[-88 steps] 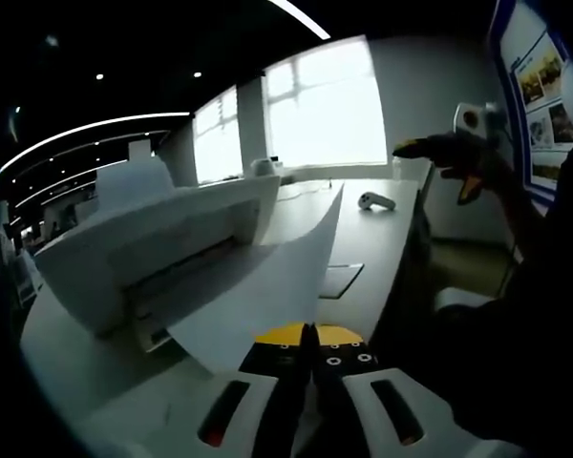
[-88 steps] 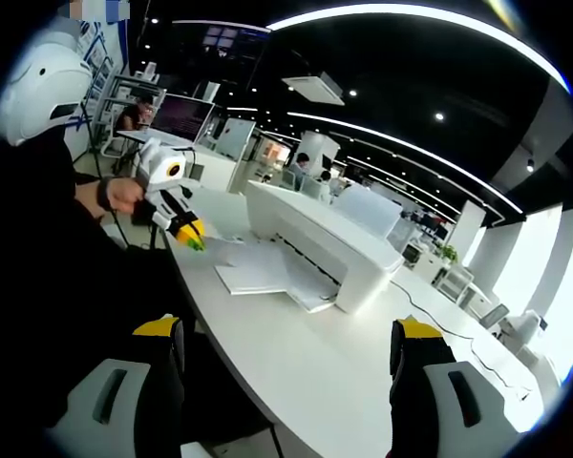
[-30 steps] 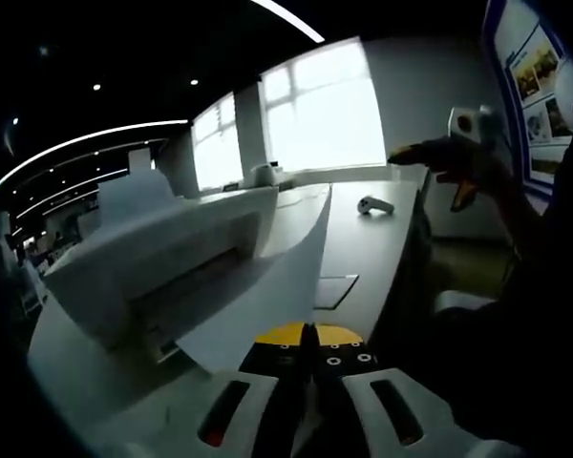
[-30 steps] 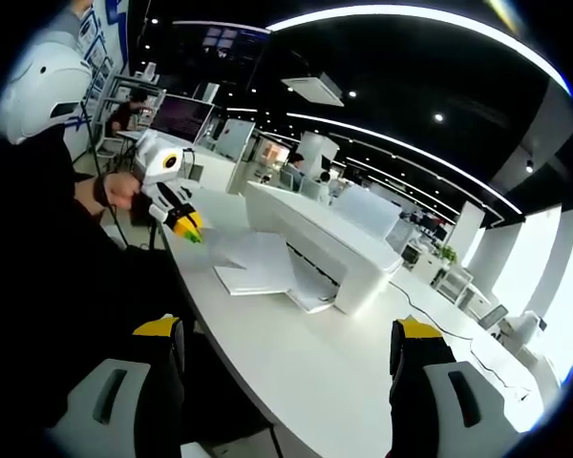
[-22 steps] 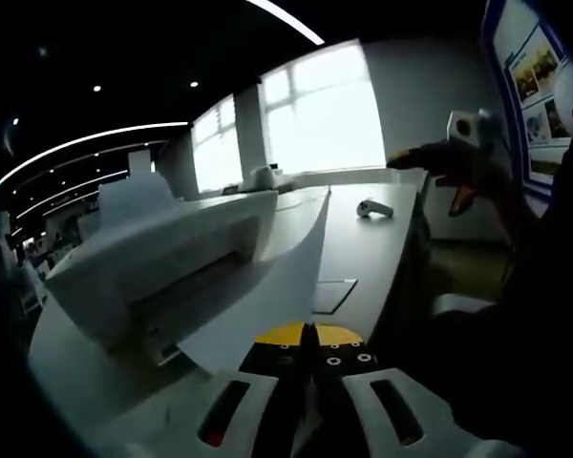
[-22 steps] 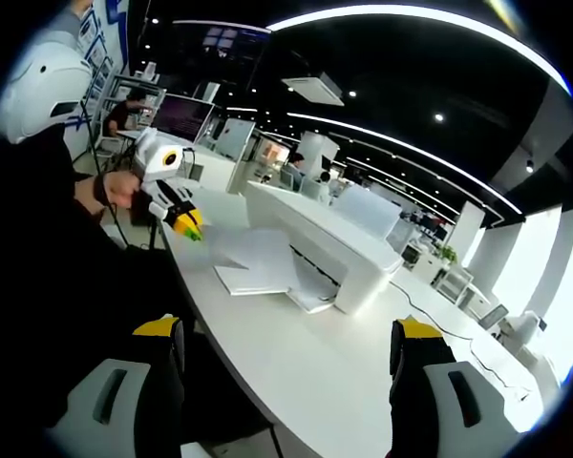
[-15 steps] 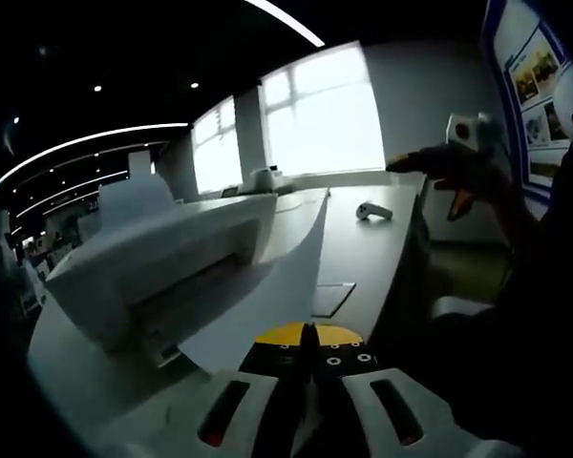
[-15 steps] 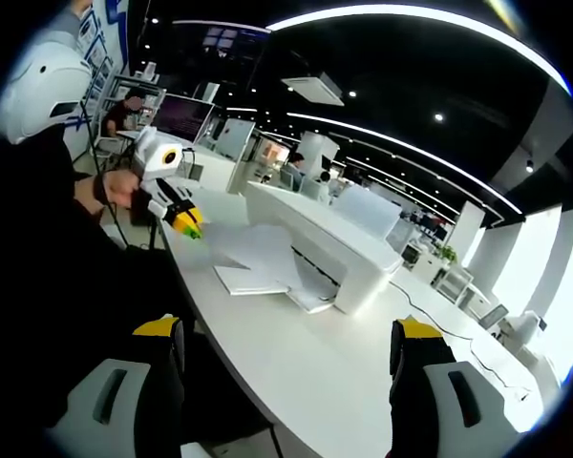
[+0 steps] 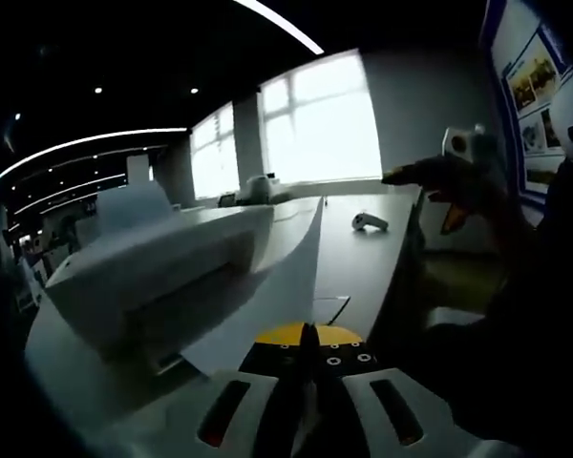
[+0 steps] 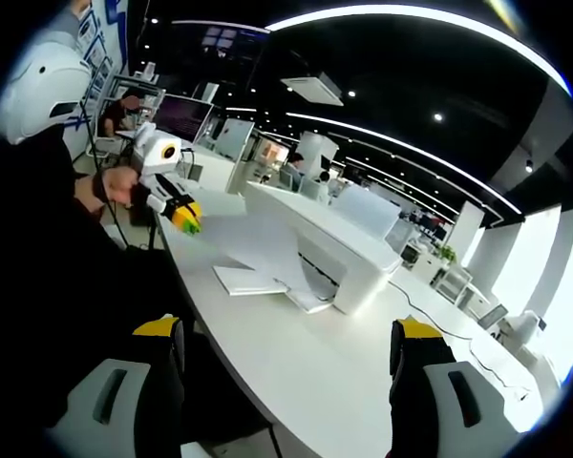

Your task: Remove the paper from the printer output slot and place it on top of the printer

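Note:
A white sheet of paper (image 9: 272, 281) rises edge-on from my left gripper (image 9: 308, 336), whose yellow-tipped jaws are shut on its near corner. The white printer (image 9: 158, 267) stands to its left, its dark output slot (image 9: 186, 305) facing me. In the right gripper view the printer (image 10: 329, 239) sits mid-table, and the left gripper (image 10: 185, 218), held in a hand, lifts the paper (image 10: 263, 243) off the desk in front of it. My right gripper (image 10: 286, 336) hangs open over the table's near edge, well away from the printer. It also shows as the right gripper (image 9: 428, 196), far right.
The long white table (image 10: 306, 367) carries the printer's flat output tray (image 10: 246, 280) and a cable (image 10: 449, 334) running back. A small white device (image 9: 367, 221) lies far down the table. Bright windows (image 9: 315, 129) stand behind; a poster wall (image 9: 540, 105) is at right. The person's dark sleeve (image 10: 57, 239) is at left.
My left gripper has lifted the paper's near corner higher; the sheet now stands clear of the desk in front of the printer. The right gripper has stayed still and open.

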A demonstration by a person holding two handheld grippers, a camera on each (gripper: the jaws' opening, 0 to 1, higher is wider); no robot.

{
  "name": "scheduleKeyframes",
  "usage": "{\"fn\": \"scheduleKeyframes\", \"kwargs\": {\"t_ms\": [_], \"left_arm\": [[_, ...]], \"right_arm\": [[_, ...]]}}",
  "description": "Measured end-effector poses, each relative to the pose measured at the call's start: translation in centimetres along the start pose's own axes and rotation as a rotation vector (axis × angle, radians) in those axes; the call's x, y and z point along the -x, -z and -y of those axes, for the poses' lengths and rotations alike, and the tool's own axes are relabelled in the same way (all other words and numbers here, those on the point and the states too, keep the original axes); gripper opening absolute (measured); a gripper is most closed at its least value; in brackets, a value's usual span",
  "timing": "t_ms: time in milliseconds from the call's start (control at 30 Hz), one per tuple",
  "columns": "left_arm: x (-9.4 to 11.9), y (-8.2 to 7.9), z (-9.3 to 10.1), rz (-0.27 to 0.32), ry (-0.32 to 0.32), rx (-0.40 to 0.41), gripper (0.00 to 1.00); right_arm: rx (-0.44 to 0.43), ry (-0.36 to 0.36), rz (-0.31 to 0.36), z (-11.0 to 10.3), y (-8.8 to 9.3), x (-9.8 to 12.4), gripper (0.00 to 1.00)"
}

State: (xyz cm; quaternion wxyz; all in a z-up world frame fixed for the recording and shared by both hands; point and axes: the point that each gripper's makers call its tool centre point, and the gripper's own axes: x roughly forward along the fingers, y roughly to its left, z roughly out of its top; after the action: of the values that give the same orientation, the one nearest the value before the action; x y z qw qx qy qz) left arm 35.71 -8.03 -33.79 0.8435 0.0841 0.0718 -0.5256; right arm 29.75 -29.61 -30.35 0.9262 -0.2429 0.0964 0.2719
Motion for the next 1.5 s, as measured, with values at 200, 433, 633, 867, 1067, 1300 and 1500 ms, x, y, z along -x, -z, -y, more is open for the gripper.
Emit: {"fn": "scheduleKeyframes", "kwargs": {"t_ms": [200, 433, 633, 867, 1067, 1300, 1500], "left_arm": [[0.2, -0.6, 0.0, 0.006, -0.008, -0.015, 0.06], [0.4, -1.0, 0.0, 0.009, -0.011, -0.017, 0.06], [0.6, -1.3, -0.1, 0.014, -0.013, -0.006, 0.06], [1.0, -2.0, -0.3, 0.038, -0.021, 0.009, 0.06], [1.1, -2.3, -0.2, 0.045, -0.021, 0.010, 0.06], [1.2, -2.7, -0.2, 0.055, -0.021, 0.014, 0.06], [1.5, -3.0, -0.3, 0.061, -0.023, 0.012, 0.06]], "right_arm": [[0.002, 0.004, 0.002, 0.1, -0.1, 0.1, 0.84], [0.004, 0.006, -0.001, 0.2, -0.1, 0.1, 0.84], [0.004, 0.002, -0.003, 0.0, 0.0, 0.0, 0.84], [0.002, 0.002, -0.001, 0.0, 0.0, 0.0, 0.84], [0.005, 0.003, -0.002, 0.0, 0.0, -0.1, 0.84], [0.002, 0.000, 0.001, -0.1, 0.0, 0.0, 0.84], [0.001, 0.000, -0.001, -0.1, 0.0, -0.1, 0.84]]}}
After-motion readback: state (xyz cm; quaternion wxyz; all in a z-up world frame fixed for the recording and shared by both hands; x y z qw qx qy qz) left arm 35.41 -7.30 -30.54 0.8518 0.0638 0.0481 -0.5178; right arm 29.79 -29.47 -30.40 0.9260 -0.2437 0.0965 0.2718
